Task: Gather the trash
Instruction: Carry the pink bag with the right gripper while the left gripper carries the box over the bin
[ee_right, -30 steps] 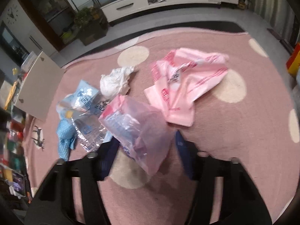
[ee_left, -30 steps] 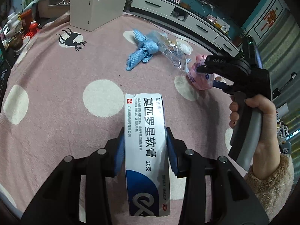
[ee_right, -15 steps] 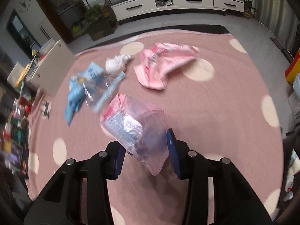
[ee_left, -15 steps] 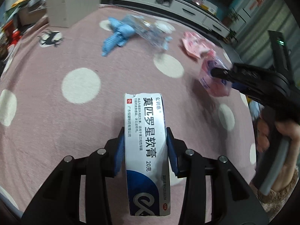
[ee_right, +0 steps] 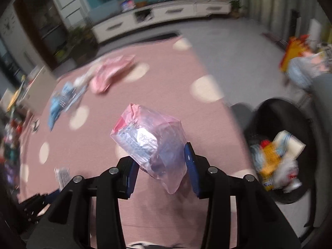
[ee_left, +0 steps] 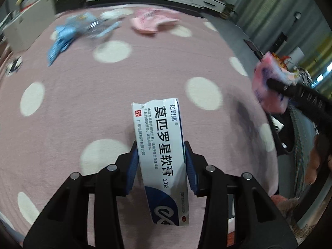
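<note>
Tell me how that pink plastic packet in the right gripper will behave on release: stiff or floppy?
Likely floppy: the pink plastic packet sags below the right gripper in a limp tail. Probably light, since thin crinkled film shows through. It may cling to a pad rather than drop cleanly.

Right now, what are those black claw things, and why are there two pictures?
They are grabbing tools, one in each of a person's hands, each carrying a camera that looks along its fingers. That gives two pictures. The left hand-held gripper squeezes a white and blue medicine box. The right hand-held gripper squeezes a pink plastic packet. Below lies a pink rug with white dots, with more blue wrappers and a pink bag on it. A black bin with trash inside stands beside the rug.
</note>
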`<state>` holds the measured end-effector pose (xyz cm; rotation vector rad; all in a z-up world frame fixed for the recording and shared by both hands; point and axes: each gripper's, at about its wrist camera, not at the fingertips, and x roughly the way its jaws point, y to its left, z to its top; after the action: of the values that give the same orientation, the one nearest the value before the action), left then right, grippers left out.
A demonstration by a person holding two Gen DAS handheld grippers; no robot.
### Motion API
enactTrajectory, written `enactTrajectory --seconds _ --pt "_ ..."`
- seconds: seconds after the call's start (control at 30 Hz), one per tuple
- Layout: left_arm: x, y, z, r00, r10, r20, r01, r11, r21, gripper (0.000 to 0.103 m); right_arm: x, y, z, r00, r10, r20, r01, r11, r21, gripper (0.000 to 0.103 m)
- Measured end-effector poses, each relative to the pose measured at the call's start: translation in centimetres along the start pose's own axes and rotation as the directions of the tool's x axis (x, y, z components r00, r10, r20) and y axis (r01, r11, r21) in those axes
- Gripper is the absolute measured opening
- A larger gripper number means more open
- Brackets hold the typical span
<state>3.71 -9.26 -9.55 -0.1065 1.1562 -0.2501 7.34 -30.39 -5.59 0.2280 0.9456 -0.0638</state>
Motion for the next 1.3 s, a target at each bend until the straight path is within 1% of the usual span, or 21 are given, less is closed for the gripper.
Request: enactTrajectory --seconds 0.13,0.2,0.27,0.37,0.4,0.5,0.53,0.6,0.7,0.77,0.9,1.03,1.13,1.3 --pt "-1.1 -4.4 0.9 0.999 -0.013 0.051 0.009 0.997 0.078 0.042 -4.3 -3.4 0.9 0.993 -0.054 0.106 0.048 0.997 0.062 0.043" --pt "-1.8 -6.5 1.5 0.997 -0.022 0.081 0.012 0.993 0.119 0.042 -6.3 -4.9 1.6 0.984 -0.102 0.149 0.09 0.992 0.084 0.043" --pt "-2.2 -8.6 2.1 0.994 -0.041 0.104 0.024 0.988 0.155 0.042 -7.9 -6.6 2.1 0.975 -0.125 0.185 0.106 0.988 0.109 0.043" --pt "-2.4 -12.4 2.6 0.987 -0.111 0.113 0.086 0.974 0.208 0.042 -9.6 -9.7 2.9 0.961 -0.176 0.213 0.139 0.974 0.177 0.043" --pt "-2.3 -13.4 2.6 0.986 -0.123 0.109 0.096 0.969 0.228 0.042 -10.0 -11.1 3.0 0.955 -0.202 0.215 0.156 0.965 0.213 0.043" --pt "-1.7 -16.9 2.5 0.984 -0.139 0.114 0.1 0.948 0.301 0.042 -9.8 -14.1 2.4 0.946 -0.26 0.194 0.196 0.934 0.298 0.043" --pt "-1.5 -18.1 2.4 0.983 -0.141 0.116 0.097 0.942 0.32 0.042 -9.5 -14.7 2.1 0.946 -0.269 0.181 0.203 0.927 0.315 0.043" --pt "-1.0 -20.4 2.4 0.982 -0.154 0.112 0.105 0.927 0.359 0.042 -8.4 -16.6 1.0 0.95 -0.279 0.141 0.214 0.909 0.357 0.044" --pt "-0.4 -22.9 2.4 0.979 -0.175 0.104 0.121 0.911 0.395 0.042 -7.0 -19.1 -0.4 0.961 -0.261 0.092 0.202 0.887 0.415 0.044" --pt "0.2 -24.7 2.2 0.979 -0.175 0.103 0.116 0.898 0.425 0.042 -6.2 -21.0 -1.4 0.963 -0.266 0.054 0.211 0.86 0.465 0.044" --pt "1.2 -27.2 2.3 0.976 -0.189 0.105 0.12 0.877 0.465 0.042 -5.2 -24.4 -3.1 0.957 -0.29 -0.022 0.254 0.796 0.55 0.044" --pt "2.7 -29.1 2.9 0.976 -0.202 0.084 0.14 0.873 0.468 0.042 -4.4 -25.8 -3.8 0.962 -0.268 -0.046 0.243 0.771 0.588 0.044" --pt "3.9 -30.2 3.4 0.974 -0.218 0.066 0.163 0.868 0.469 0.042 -4.0 -26.4 -4.0 0.966 -0.253 -0.048 0.23 0.765 0.602 0.044" --pt "6.3 -31.8 4.5 0.973 -0.228 0.034 0.187 0.87 0.457 0.042 -3.3 -27.2 -4.3 0.965 -0.248 -0.081 0.245 0.756 0.606 0.044"
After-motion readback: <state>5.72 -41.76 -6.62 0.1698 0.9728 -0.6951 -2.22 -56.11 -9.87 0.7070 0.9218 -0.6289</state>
